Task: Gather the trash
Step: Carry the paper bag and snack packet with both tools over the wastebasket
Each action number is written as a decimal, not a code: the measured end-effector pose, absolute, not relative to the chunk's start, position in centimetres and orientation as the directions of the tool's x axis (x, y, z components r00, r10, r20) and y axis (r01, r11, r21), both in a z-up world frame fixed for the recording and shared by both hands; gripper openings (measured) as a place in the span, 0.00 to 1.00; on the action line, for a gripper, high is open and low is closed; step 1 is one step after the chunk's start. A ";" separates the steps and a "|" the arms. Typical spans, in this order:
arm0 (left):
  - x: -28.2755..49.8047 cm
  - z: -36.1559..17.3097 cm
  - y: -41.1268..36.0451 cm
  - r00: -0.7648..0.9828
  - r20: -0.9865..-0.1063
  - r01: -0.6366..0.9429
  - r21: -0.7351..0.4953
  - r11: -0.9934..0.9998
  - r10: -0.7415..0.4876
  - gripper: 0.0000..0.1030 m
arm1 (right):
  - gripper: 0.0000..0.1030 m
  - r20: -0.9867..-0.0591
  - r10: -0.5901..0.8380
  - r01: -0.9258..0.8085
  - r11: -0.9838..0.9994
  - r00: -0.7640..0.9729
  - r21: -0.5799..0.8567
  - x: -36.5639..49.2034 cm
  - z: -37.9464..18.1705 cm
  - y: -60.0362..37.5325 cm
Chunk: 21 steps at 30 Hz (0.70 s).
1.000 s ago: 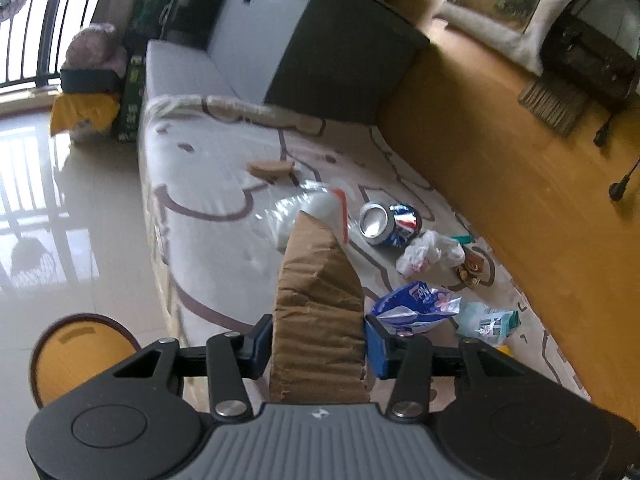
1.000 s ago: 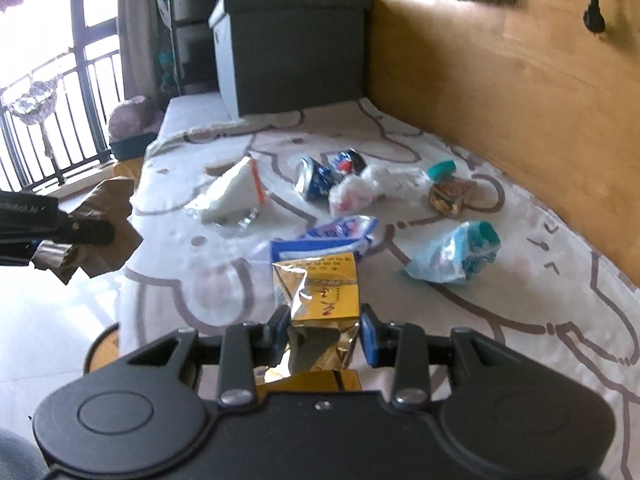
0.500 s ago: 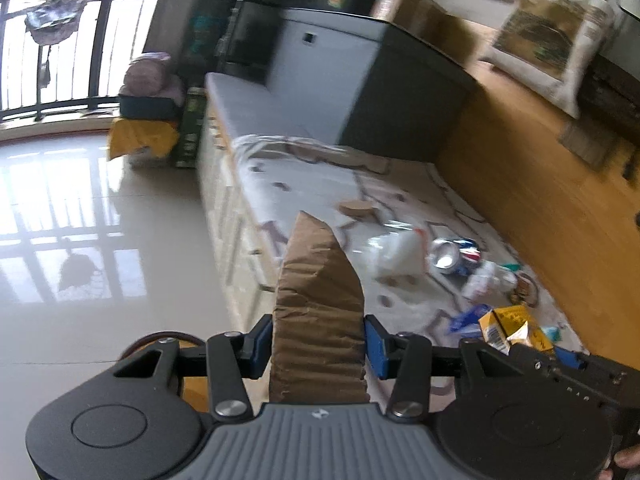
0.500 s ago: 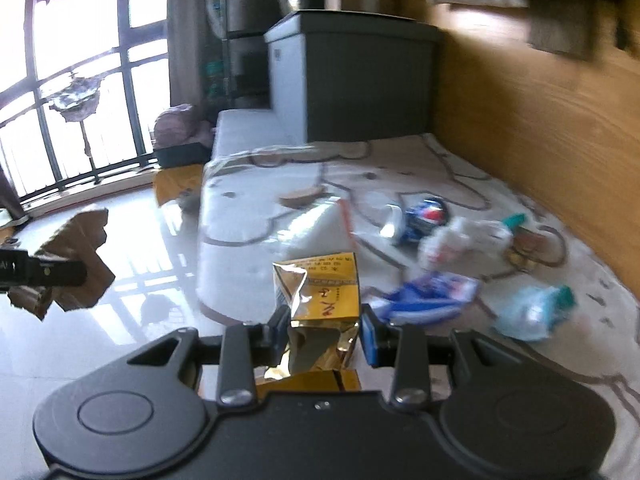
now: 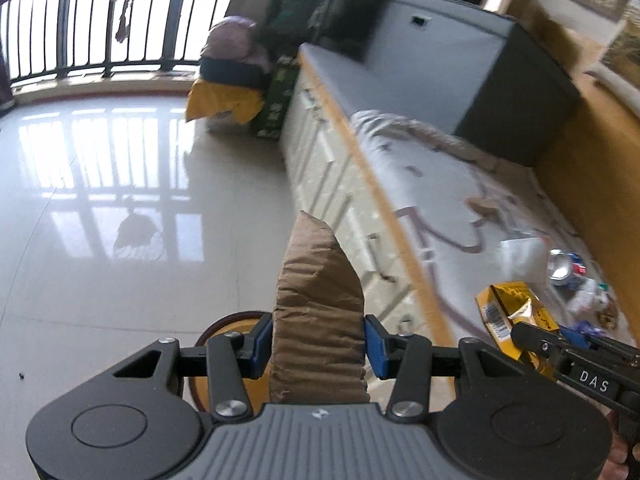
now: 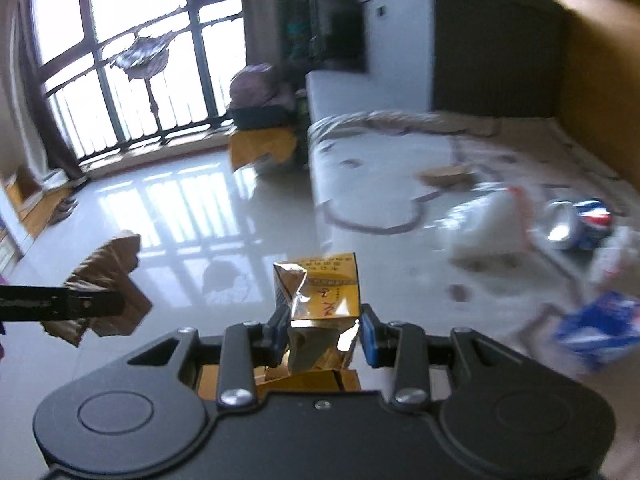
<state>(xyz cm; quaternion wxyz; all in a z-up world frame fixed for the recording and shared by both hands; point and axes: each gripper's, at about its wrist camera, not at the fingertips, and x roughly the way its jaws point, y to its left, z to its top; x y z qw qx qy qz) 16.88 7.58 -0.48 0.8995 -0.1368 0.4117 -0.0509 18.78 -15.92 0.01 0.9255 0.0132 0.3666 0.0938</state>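
Note:
My left gripper (image 5: 318, 348) is shut on a crumpled brown paper piece (image 5: 318, 304) and holds it over the floor beside the bench. That paper also shows in the right wrist view (image 6: 106, 286). My right gripper (image 6: 320, 334) is shut on a gold foil wrapper (image 6: 320, 300), which also shows in the left wrist view (image 5: 510, 312). A round yellow bin with a dark rim (image 5: 218, 332) stands on the floor just under my left gripper, mostly hidden. More trash lies on the bench cloth: a soda can (image 6: 580, 224), a white plastic bag (image 6: 492, 228) and a blue wrapper (image 6: 600, 326).
The patterned bench cloth (image 5: 432, 184) runs along a wooden wall. A grey storage box (image 5: 460, 76) stands at its far end. A yellow bag and bundles (image 5: 228, 100) sit on the glossy tiled floor (image 5: 100, 200) near the balcony railing.
Both grippers have swung left, away from the bench and out over the floor, each still holding its piece. The yellow bin now sits under my left gripper.

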 end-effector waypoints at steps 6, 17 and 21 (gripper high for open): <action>19.7 -4.7 10.1 0.611 -0.771 -0.081 -0.287 0.954 -0.180 0.47 | 0.36 -0.726 0.242 -0.226 0.966 0.644 0.122 22.8 -4.3 -11.3; 24.5 -14.3 12.2 0.486 -0.857 -0.130 -0.263 0.956 -0.170 0.47 | 0.36 -0.829 0.267 -0.241 0.956 0.492 0.165 29.2 -13.9 -6.8; 25.8 -18.4 12.7 0.427 -0.888 -0.145 -0.253 0.957 -0.170 0.47 | 0.36 -0.870 0.260 -0.215 0.959 0.419 0.183 30.9 -18.4 -6.2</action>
